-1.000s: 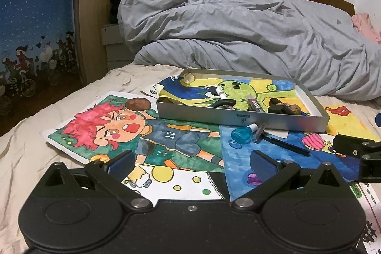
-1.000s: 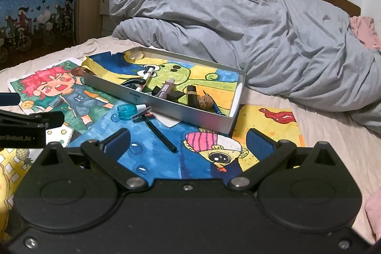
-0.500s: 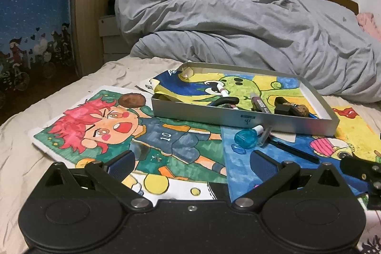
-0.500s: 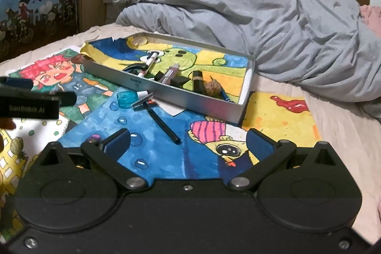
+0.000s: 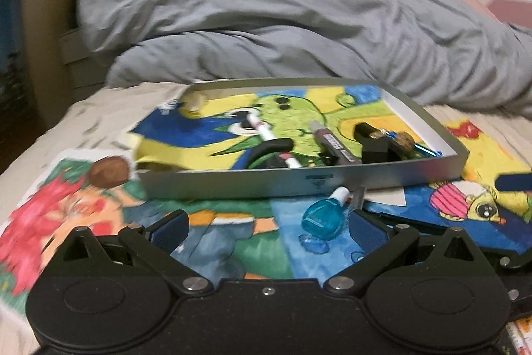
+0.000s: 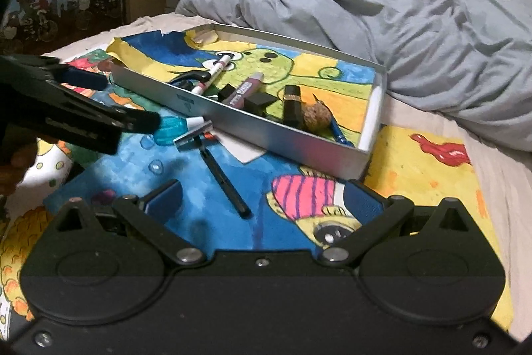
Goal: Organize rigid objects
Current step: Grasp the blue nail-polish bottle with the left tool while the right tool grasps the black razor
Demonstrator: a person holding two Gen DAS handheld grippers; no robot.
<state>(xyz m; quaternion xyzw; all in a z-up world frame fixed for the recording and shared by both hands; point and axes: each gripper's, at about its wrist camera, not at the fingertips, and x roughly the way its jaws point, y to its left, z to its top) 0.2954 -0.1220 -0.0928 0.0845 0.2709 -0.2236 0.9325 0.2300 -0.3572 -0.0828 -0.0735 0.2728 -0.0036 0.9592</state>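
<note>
While both tools hang low over the bed, the silver tray [image 5: 299,180] serves as the fixed mark: it sits on a spread of bright children's paintings, with a rumpled grey duvet [image 5: 282,22] heaped just behind its far wall. Inside the tray, lying on a green-and-yellow painting, are a white marker [image 6: 212,74], a purple tube [image 6: 244,87], a black lipstick [image 6: 292,100] with a gold band, a walnut [image 6: 316,117] touching the lipstick's base, and a blue pen [image 6: 339,132] tucked along the near wall toward its right corner. Just outside the tray's near wall, on the blue painting [image 6: 186,175], rests a teal nail polish bottle [image 5: 322,218] with a white cap pointing toward the tray, and beside it a razor [image 6: 212,155] whose metal head lies near the bottle's cap while its black handle runs away from the tray. Off the tray's left corner a brown round thing [image 5: 108,172] lies on the red-haired cartoon painting; the view there is blurred. The left tool [image 5: 267,225] is spread wide, empty, its right pad close beside the teal bottle, though I cannot tell whether it touches. The right tool [image 6: 262,198] is also spread wide and empty, hovering over the blue painting in front of the tray, its gap lined up near the razor's handle end.
</note>
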